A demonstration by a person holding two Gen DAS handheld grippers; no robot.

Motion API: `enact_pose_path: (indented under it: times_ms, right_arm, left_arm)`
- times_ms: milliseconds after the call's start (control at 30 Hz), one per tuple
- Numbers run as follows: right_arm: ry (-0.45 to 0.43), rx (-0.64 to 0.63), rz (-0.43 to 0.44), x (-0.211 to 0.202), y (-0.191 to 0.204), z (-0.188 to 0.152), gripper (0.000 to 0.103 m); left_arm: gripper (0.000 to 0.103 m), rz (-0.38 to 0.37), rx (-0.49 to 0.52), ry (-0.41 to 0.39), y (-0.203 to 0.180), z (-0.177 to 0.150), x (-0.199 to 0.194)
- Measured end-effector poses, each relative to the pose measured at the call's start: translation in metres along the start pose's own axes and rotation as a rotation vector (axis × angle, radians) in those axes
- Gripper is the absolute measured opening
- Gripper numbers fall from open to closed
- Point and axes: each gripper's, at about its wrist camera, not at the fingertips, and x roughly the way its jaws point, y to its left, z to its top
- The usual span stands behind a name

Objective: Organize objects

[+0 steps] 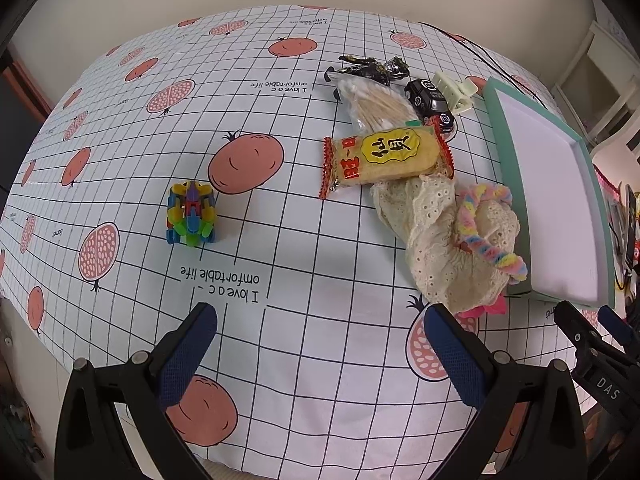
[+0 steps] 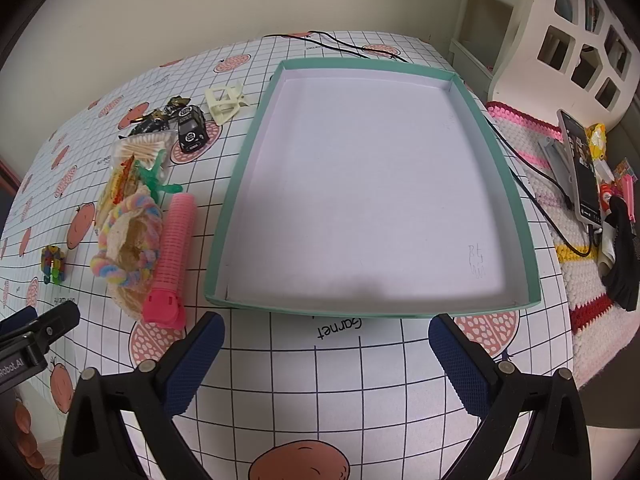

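Note:
A teal box (image 2: 500,160) with a white, empty inside lies on the table; it also shows at the right of the left wrist view (image 1: 496,120). Left of it is a cluster: yellow snack pack (image 1: 386,156), cotton swab bag (image 1: 376,106), black toy car (image 1: 430,102), cream clip (image 1: 454,90), lace cloth (image 1: 436,236), pastel fuzzy ring (image 1: 486,236), pink roller (image 2: 174,252). A colourful block toy (image 1: 192,214) stands apart at the left. My left gripper (image 1: 320,340) is open and empty above the cloth. My right gripper (image 2: 326,350) is open and empty before the box.
The table carries a grid cloth with pomegranate prints (image 1: 248,162). A black cable (image 2: 532,168) runs past the box's right side. A phone (image 2: 580,168), black glove (image 2: 622,256) and knitted mat (image 2: 560,216) lie at the right. White shelving (image 2: 572,32) stands behind.

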Motion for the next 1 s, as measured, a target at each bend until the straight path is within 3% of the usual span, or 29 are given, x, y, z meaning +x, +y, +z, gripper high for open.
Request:
enact_pose_path:
  times_ms: [533, 700, 1000]
  right_arm:
    - [-0.016, -0.020, 0.001, -0.004, 0.014, 0.005, 0.103]
    - [-0.061, -0.011, 0.090, -0.015, 0.026, 0.015, 0.103]
    - [-0.084, -0.078, 0.253, -0.015, 0.060, 0.028, 0.103]
  left_arm:
    - [0.103, -0.015, -0.008, 0.004, 0.002, 0.003, -0.002]
    - [0.103, -0.049, -0.031, -0.018, 0.006, 0.008, -0.007]
    - [0.103, -0.112, -0.130, -0.160, 0.033, 0.027, -0.029]
